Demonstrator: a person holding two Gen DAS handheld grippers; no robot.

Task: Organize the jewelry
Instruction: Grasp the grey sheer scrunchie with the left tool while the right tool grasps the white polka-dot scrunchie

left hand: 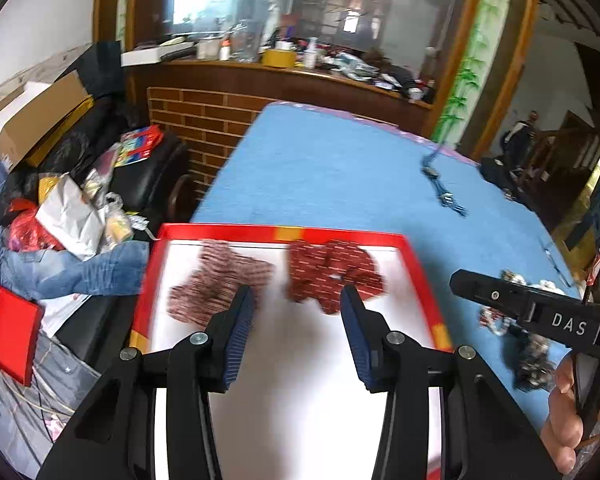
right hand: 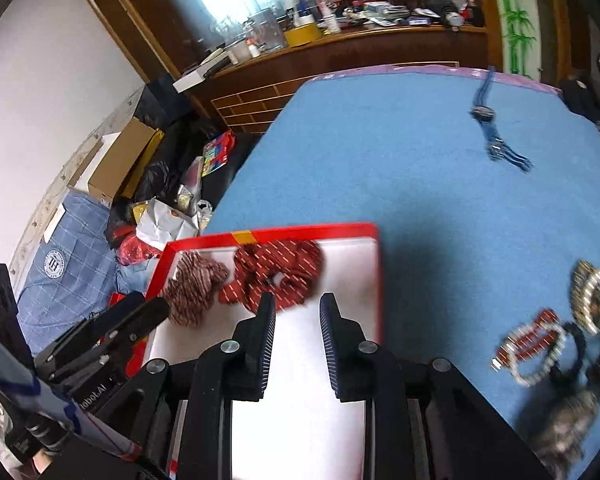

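A red-rimmed white tray lies on the blue cloth. In it sit a pink-brown striped scrunchie on the left and a dark red scrunchie on the right. My left gripper hovers open over the tray just short of both, nothing between its jaws. In the right wrist view my right gripper is open too, narrower, empty, just before the red scrunchie, with the striped scrunchie beside it. A pile of jewelry lies right of the tray, among it a red bead bracelet and a pearly piece.
A blue strap-like piece lies far out on the blue cloth. Left of the table are bags, boxes and denim. A cluttered wooden counter stands behind. A hand holds the right gripper.
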